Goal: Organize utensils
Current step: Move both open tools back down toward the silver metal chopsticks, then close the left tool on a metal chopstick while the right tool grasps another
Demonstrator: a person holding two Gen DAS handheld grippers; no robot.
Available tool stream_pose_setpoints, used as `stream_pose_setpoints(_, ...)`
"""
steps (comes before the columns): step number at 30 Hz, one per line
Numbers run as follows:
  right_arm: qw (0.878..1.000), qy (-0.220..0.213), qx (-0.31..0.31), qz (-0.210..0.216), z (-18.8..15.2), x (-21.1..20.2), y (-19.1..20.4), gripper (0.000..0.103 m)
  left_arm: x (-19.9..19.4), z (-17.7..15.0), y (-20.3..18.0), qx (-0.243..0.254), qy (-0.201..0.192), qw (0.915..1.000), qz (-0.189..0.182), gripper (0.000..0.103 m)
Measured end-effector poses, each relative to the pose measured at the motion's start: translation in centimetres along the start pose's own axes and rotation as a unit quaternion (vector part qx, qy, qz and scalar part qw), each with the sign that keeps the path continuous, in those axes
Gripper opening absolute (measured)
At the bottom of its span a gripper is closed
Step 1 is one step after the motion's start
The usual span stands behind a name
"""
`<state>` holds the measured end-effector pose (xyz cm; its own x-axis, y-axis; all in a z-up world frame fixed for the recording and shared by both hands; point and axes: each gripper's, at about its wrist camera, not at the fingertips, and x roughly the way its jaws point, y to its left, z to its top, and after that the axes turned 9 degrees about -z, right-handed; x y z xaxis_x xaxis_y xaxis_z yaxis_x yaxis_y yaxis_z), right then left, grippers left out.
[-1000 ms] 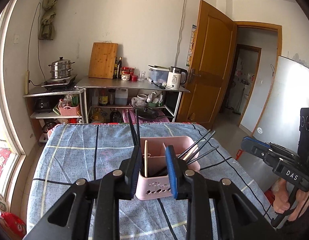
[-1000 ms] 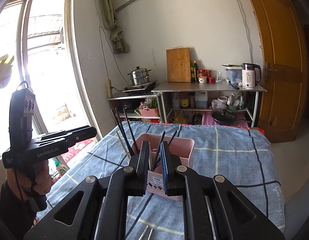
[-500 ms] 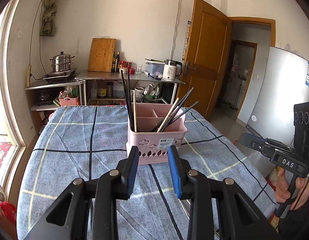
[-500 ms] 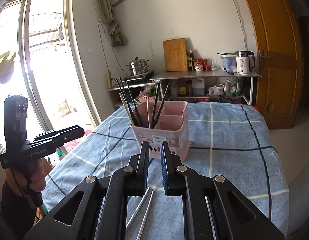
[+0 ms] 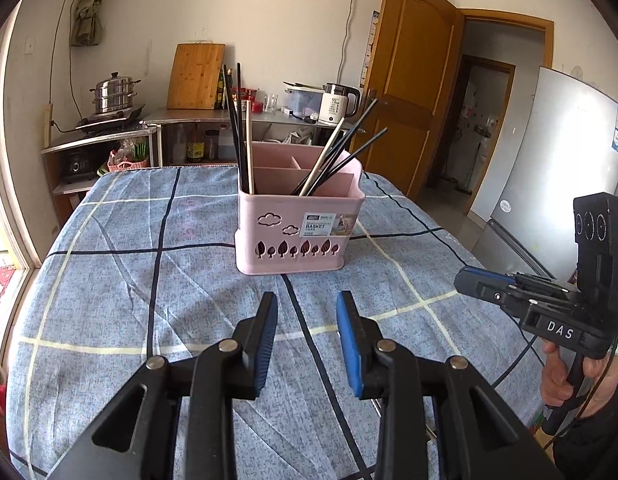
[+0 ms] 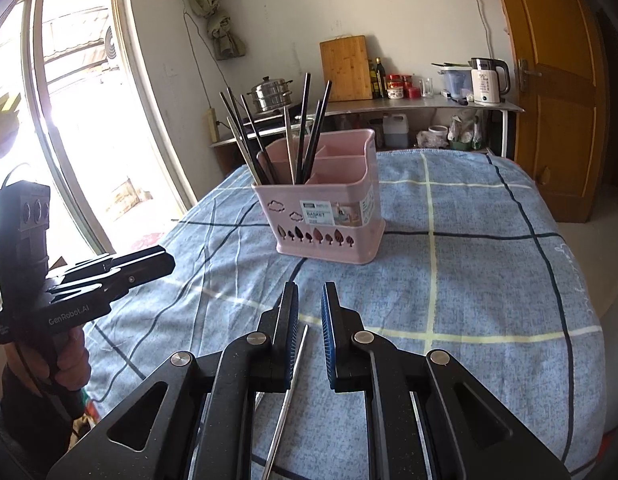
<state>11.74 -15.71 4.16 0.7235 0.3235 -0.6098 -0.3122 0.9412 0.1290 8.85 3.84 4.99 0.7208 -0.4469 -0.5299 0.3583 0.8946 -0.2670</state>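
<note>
While pink utensil basket (image 5: 299, 232) stands mid-desk with chopsticks (image 5: 237, 128) sorted inside, metal chopstick (image 6: 287, 396) lies nearer than basket, between narrowly parted right gripper (image 6: 309, 300) jaws, ungripped; left gripper (image 5: 307, 308) jaws, just widened, empty, presumably readying pickup

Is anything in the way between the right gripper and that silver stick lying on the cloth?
Nothing visible. The silver chopstick lies on the blue checked cloth right beneath the right gripper, showing through the gap between its slightly parted, empty jaws. The pink basket stands farther back.
</note>
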Motion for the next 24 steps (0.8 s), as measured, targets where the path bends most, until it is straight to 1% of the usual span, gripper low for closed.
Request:
stream_pose_setpoints(8, 0.997, 0.079, -0.022, -0.003, -2.9, 4.6, 1.1, 0.012, 2.3, -1.7, 0.4, -0.015, 0.040, 0.9991, 0.002, 0.032)
stream_pose_setpoints(11, 0.995, 0.099, -0.026, 0.000, -3.7, 6.0, 1.5, 0.012, 3.3, -2.2, 0.3, -0.016, 0.057, 0.9983, -0.003, 0.032)
stream_pose_setpoints(15, 0.993, 0.118, -0.033, 0.004, -4.6, 7.1, 2.1, 0.012, 4.3, -2.7, 0.3, -0.021, 0.073, 0.9971, -0.006, 0.032)
stream_pose_setpoints(20, 0.989, 0.140, -0.044, -0.005, -5.2, 8.4, 2.7, 0.012, 5.1, -3.0, 0.5, -0.029, 0.084, 0.9960, -0.007, 0.032)
stream_pose_setpoints(24, 0.989, 0.138, -0.052, -0.005, -5.2, 8.3, 2.7, 0.011, 5.8, -3.1, 0.3, -0.031, 0.093, 0.9951, -0.011, 0.032)
